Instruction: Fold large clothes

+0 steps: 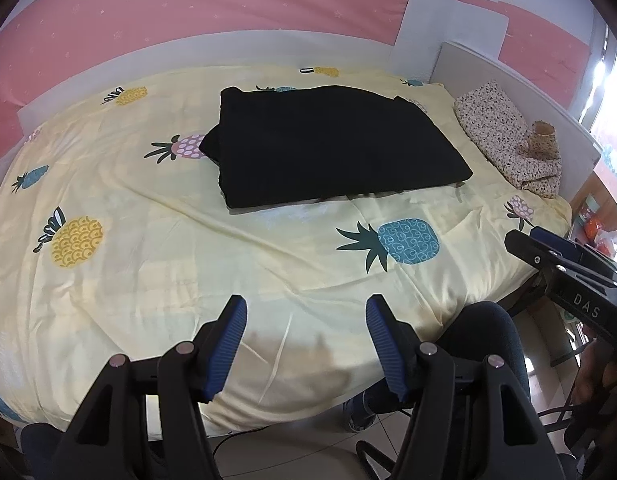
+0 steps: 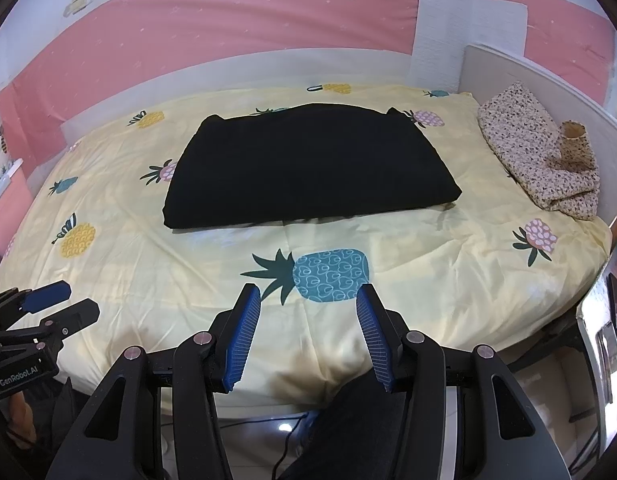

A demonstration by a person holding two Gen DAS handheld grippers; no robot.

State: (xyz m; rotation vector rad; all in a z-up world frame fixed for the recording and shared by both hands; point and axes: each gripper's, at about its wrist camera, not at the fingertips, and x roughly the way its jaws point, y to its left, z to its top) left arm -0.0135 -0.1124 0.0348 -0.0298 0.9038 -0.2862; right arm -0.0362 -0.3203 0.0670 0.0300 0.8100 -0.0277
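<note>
With both the left gripper [image 1: 306, 344] and right gripper [image 2: 308, 334] hanging spread and empty, I'd reach to 12 o'clock where the black garment [image 1: 332, 144] lies folded on the bed [image 1: 156, 280], pinching its near corners evenly.

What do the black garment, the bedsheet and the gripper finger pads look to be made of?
Black garment: matte, thick fabric, likely knit; no sheen, soft rounded fold edges.
Bedsheet: thin woven cloth, probably cotton, faint sheen; fine creases, printed pineapples.
Finger pads: blue ribbed rubber or soft plastic, judging by the ridges.
</note>
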